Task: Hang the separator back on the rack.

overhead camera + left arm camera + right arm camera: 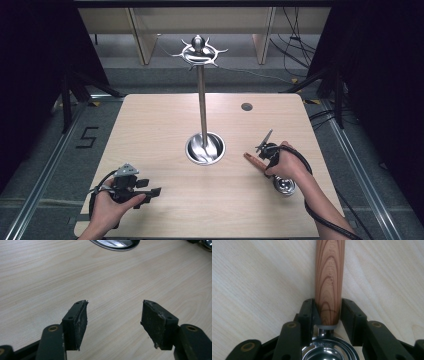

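Right hand (pixel 285 165) lowered, jaws straddling wooden handle (pixel 329 282).

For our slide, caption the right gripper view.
Right gripper straddling a utensil's wooden handle on the table.

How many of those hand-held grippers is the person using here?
2. The left hand-held gripper is near the table's front left corner, jaws apart over bare wood. The right hand-held gripper is at the right, jaws around a utensil's wooden handle.
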Motion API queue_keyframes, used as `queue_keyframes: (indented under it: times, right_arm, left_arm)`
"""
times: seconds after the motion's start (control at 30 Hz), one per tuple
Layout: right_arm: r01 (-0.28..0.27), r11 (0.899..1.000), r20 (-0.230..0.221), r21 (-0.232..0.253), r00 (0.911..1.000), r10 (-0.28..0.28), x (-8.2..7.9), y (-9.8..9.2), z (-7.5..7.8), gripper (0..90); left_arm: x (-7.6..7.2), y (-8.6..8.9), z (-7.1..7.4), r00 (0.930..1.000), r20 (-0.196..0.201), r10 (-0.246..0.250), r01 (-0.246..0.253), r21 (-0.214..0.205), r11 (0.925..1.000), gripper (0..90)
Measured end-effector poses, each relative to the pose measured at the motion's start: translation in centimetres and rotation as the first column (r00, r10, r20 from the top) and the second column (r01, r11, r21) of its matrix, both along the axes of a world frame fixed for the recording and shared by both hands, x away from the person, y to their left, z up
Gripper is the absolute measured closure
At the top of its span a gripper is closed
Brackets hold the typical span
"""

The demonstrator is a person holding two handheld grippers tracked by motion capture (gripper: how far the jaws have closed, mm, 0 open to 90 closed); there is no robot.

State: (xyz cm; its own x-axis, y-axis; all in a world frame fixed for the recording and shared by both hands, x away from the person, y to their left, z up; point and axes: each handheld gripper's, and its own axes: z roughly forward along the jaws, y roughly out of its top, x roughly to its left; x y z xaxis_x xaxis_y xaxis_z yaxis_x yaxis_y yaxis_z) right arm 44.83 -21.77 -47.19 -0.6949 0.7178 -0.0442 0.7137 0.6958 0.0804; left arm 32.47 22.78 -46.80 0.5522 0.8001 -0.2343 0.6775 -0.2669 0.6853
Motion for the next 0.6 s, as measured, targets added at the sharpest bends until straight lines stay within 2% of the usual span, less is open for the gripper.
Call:
queue_keyframes:
  times: [0.1, 0.13, 0.17, 0.2, 0.37, 0.4, 0.43, 0.5, 0.57, 0.6]
  right_arm:
    - [-0.007, 1.000, -0.003, 0.000, 1.0000, 0.007, 0.03, 0.01, 0.03, 65.4]
    - [-0.014, 1.000, -0.012, 0.001, 0.9998, 0.014, 0.13, -0.01, 0.04, 68.8]
    - [-0.014, 1.000, -0.012, 0.001, 0.9998, 0.014, 0.13, -0.01, 0.04, 68.8]
    - [0.011, 1.000, -0.017, 0.008, 0.9998, -0.011, 0.08, 0.03, 0.03, 69.1]
    - [0.008, 1.000, -0.018, 0.017, 0.9998, -0.008, 0.04, -0.07, 0.04, 69.4]
    - [-0.021, 1.000, 0.003, 0.020, 0.9998, 0.021, 0.03, -0.32, -0.07, 69.4]
    - [-0.002, 1.000, 0.002, 0.023, 1.0000, 0.002, -0.05, -0.20, 0.09, 69.5]
    - [-0.036, 0.998, 0.035, 0.044, 0.9988, 0.034, -0.18, -0.69, 0.18, 69.5]
    - [-0.016, 0.998, 0.033, 0.057, 0.9994, 0.015, -0.39, -0.66, 0.39, 69.5]
    - [-0.036, 0.997, 0.053, 0.063, 0.9981, 0.032, -0.41, -0.86, 0.49, 69.5]
  left_arm:
    - [0.05, 0.02, -0.06, 1.0000, -0.001, -0.001, 0.001, -0.004, 1.0000, 36.9]
    - [0.06, 0.02, -0.07, 1.0000, -0.001, -0.002, 0.002, -0.004, 1.0000, 36.8]
    - [0.05, 0.02, -0.05, 1.0000, -0.002, -0.006, 0.006, -0.006, 1.0000, 36.8]
    - [0.05, 0.03, -0.04, 1.0000, 0.000, -0.006, 0.006, -0.002, 1.0000, 36.9]
    - [0.02, 0.06, -0.03, 1.0000, -0.001, -0.001, 0.001, -0.006, 1.0000, 36.9]
    - [0.02, 0.05, -0.03, 1.0000, 0.000, 0.001, -0.001, -0.003, 1.0000, 36.9]
    - [0.03, 0.06, -0.03, 1.0000, 0.000, 0.000, 0.000, -0.005, 1.0000, 36.9]
    - [0.07, 0.04, -0.06, 1.0000, -0.002, 0.000, 0.000, -0.001, 1.0000, 36.9]
    - [0.08, 0.04, -0.07, 1.0000, -0.002, -0.001, 0.001, -0.003, 1.0000, 36.9]
    - [0.06, 0.03, -0.06, 1.0000, 0.000, 0.001, -0.001, -0.004, 1.0000, 36.9]
